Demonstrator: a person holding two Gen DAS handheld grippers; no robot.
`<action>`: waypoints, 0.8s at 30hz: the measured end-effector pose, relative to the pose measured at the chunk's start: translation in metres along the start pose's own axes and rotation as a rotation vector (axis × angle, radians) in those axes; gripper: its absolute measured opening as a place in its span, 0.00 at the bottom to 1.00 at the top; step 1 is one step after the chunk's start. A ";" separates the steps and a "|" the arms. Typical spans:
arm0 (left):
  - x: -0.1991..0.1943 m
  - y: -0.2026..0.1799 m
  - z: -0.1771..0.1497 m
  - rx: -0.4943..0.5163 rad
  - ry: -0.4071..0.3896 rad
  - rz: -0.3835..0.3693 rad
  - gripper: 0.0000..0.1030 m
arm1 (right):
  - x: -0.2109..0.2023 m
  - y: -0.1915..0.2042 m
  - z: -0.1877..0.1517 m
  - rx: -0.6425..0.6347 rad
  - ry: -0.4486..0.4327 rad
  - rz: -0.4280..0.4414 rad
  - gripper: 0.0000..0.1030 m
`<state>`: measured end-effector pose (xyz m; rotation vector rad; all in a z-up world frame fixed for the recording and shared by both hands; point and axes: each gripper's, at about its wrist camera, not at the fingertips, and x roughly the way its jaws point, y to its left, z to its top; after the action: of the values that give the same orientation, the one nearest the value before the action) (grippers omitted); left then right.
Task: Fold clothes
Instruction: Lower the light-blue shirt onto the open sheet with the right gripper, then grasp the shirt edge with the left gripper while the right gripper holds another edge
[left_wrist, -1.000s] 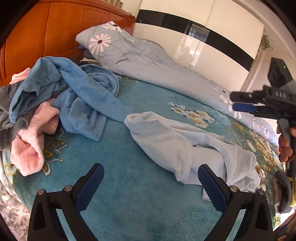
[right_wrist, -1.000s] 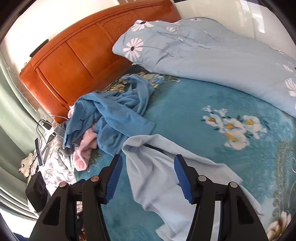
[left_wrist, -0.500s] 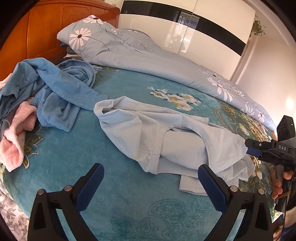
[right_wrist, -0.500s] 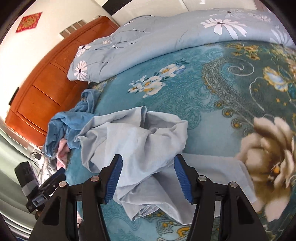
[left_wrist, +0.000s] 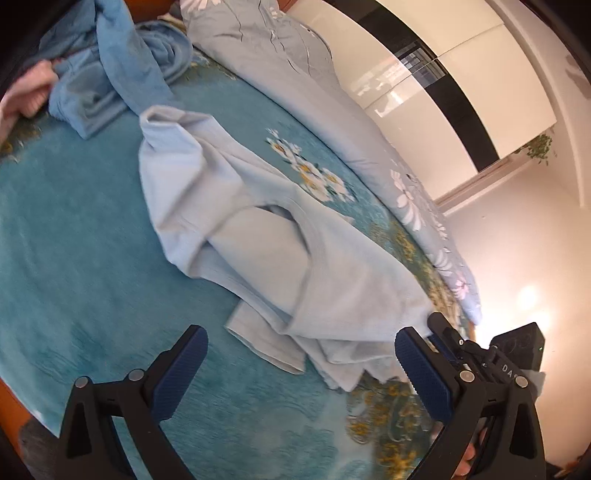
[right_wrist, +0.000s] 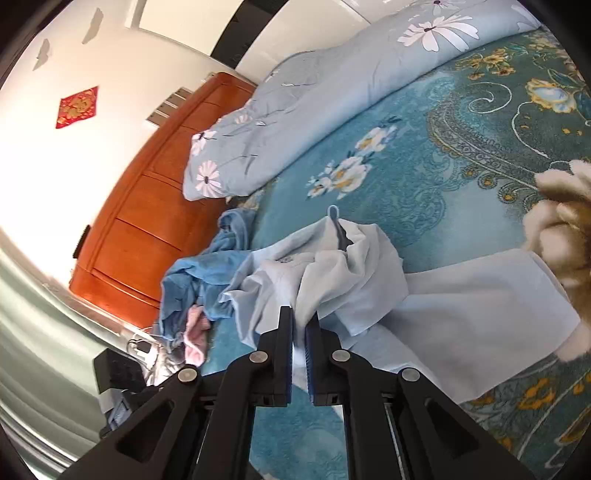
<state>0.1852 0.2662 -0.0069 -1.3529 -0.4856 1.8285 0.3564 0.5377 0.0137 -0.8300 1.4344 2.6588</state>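
Observation:
A crumpled pale blue shirt (left_wrist: 258, 236) lies on the teal floral bedspread (left_wrist: 74, 258). My left gripper (left_wrist: 295, 365) is open and empty, just above the shirt's near hem. My right gripper (right_wrist: 299, 325) is shut on an edge of the pale blue shirt (right_wrist: 332, 273), which bunches up in front of its jaws. In the left wrist view the right gripper (left_wrist: 439, 332) shows at the shirt's right corner.
A pile of darker blue clothes (left_wrist: 110, 74) and a pink garment (left_wrist: 26, 96) lies by the wooden headboard (right_wrist: 147, 221). A pale floral duvet (left_wrist: 314, 92) runs along the bed's far side. A black device (right_wrist: 118, 373) and cables sit beside the bed.
My right gripper has closed on the shirt's edge; it was open half a second ago. My left gripper has swung right and lower toward the shirt's near hem, still open.

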 end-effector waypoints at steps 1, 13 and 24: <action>0.004 -0.001 -0.004 -0.042 0.019 -0.064 1.00 | -0.007 0.006 -0.002 -0.007 -0.012 0.028 0.06; 0.053 -0.007 -0.018 -0.319 0.085 -0.257 1.00 | -0.049 0.017 -0.008 -0.096 -0.039 -0.038 0.08; 0.077 0.032 -0.019 -0.522 0.042 -0.325 0.97 | -0.073 -0.008 -0.025 -0.096 -0.031 -0.090 0.08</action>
<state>0.1820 0.3043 -0.0835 -1.5339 -1.1478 1.4532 0.4318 0.5397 0.0295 -0.8346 1.2400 2.6789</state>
